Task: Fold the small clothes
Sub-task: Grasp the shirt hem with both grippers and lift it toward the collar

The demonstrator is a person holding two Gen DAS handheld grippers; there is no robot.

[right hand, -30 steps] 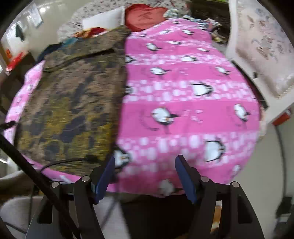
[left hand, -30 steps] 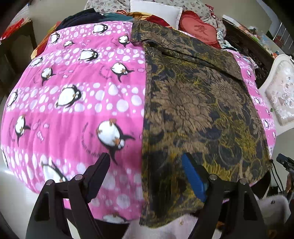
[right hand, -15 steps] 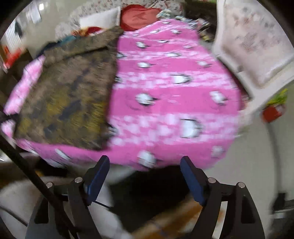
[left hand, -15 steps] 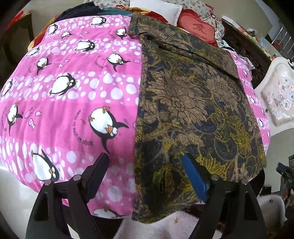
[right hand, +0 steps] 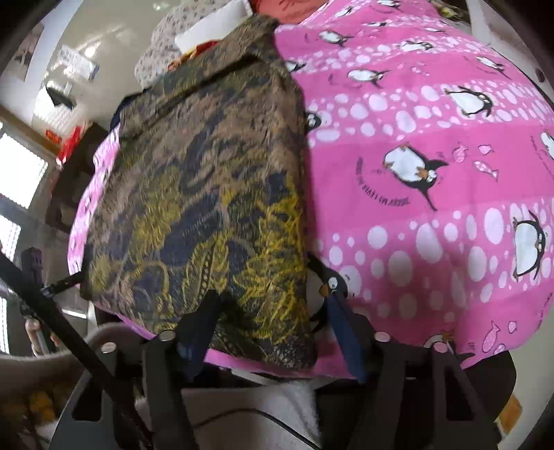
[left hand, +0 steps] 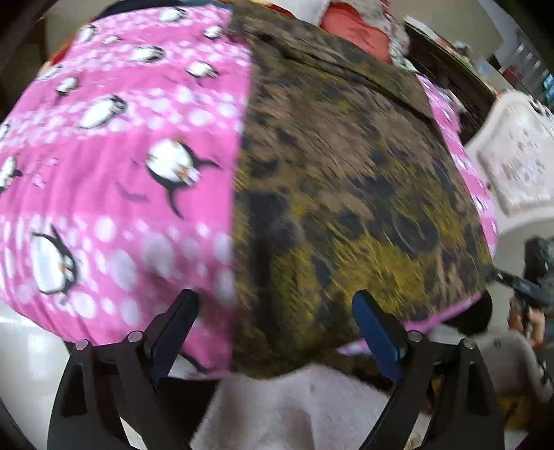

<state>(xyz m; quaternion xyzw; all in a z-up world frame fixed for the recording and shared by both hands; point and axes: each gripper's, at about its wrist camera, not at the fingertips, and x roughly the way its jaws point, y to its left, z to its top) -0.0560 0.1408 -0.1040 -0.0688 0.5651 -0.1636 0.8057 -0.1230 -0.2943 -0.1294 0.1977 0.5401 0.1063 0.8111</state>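
Two grippers hover over a dark patterned garment spread on a pink penguin blanket.

The brown, yellow and navy garment (left hand: 346,180) lies flat on the blanket (left hand: 114,180), reaching its near edge. The left gripper (left hand: 273,311) is opening wide over the garment's near left corner. The right gripper (right hand: 273,311) is closing over the near right corner, pads not pressing the cloth.

Cover: a pink penguin blanket (right hand: 432,145) spreads over the work surface.
Far end: a red cushion (left hand: 356,31) beside what may be a white pillow (right hand: 211,31), blurred.
Right of table: a white ornate chair (left hand: 512,162).
Left wall: a bright window (right hand: 20,169).
Near edge: white fluffy fabric (left hand: 297,408) below.
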